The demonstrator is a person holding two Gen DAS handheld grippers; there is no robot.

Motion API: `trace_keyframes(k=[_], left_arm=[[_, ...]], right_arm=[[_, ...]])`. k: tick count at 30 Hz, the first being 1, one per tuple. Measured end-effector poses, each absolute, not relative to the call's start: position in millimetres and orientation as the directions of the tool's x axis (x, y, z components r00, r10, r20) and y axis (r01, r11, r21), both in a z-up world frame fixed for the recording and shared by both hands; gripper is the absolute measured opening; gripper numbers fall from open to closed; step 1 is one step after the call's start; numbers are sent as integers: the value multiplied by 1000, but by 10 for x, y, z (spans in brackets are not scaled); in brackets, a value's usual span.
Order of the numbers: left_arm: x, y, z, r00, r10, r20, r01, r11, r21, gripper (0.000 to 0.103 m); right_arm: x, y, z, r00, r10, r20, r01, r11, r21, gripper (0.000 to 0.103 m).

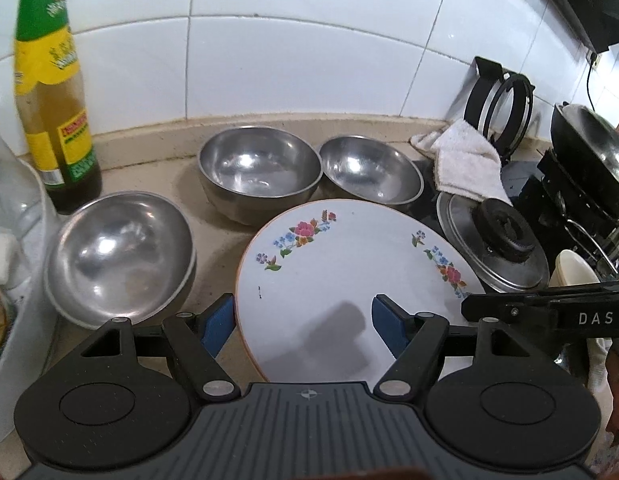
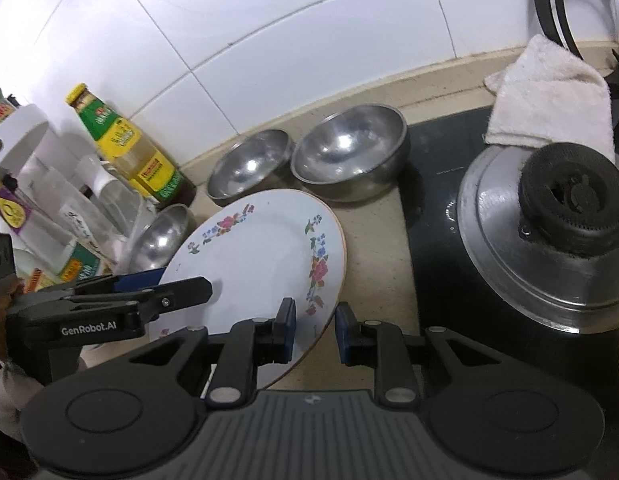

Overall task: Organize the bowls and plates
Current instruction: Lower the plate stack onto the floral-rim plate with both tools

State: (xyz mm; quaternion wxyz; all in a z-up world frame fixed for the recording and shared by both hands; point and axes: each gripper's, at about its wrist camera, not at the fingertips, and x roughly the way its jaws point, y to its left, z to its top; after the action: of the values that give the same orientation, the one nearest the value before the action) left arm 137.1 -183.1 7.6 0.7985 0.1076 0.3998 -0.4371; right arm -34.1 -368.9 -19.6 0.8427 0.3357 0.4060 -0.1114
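Note:
A white floral plate point(image 1: 349, 276) lies on the counter; it also shows in the right wrist view point(image 2: 257, 256). Three steel bowls stand around it: one at its left point(image 1: 119, 258), two behind it point(image 1: 259, 168) point(image 1: 369, 168). My left gripper point(image 1: 303, 326) is open, its jaws astride the plate's near left rim, one pad over the plate. My right gripper point(image 2: 315, 330) is open with the plate's right rim between its blue pads point(image 2: 289, 330), not visibly clamped. The left gripper shows in the right wrist view point(image 2: 157, 292).
A sauce bottle point(image 1: 49, 92) and clear containers point(image 2: 69, 200) stand at the left. A pot lid point(image 2: 549, 240) lies on a dark cooktop point(image 2: 433, 216) at the right, with a white cloth point(image 2: 549, 96) behind it. A tiled wall backs the counter.

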Motion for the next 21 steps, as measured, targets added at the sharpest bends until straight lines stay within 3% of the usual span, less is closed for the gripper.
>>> trace_keyframes(k=[21], left_arm=[[720, -893, 247, 411, -556, -722, 667, 724, -177, 79]], right_arm=[[-564, -3012, -92, 606, 271, -748, 252, 827, 503, 22]])
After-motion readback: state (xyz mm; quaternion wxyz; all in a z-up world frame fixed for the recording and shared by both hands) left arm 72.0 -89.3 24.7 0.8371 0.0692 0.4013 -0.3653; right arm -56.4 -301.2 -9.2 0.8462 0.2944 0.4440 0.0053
